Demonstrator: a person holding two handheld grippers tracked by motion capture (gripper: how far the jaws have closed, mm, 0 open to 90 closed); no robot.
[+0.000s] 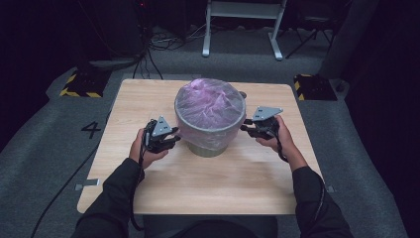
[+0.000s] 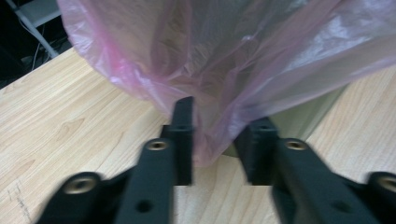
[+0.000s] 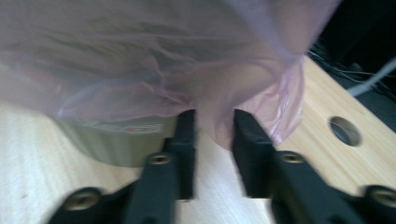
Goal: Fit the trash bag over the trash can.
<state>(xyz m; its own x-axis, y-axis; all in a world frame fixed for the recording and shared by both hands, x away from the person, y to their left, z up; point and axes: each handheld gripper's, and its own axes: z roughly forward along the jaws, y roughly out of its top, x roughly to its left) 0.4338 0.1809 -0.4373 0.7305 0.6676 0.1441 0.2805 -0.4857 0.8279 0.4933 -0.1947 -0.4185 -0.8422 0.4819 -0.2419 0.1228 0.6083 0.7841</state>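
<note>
Right gripper view alone shows a table hole (image 3: 344, 131); both grippers' fingers stand apart around bag (image 1: 210, 104) film.

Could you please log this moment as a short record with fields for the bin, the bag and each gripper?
bin: grey bin upright mid-table
bag: pink bag over the rim, edge hanging down outside
left gripper: left gripper at the bin's left, bag edge between its jaws
right gripper: right gripper at the bin's right, bag edge between its jaws
</note>
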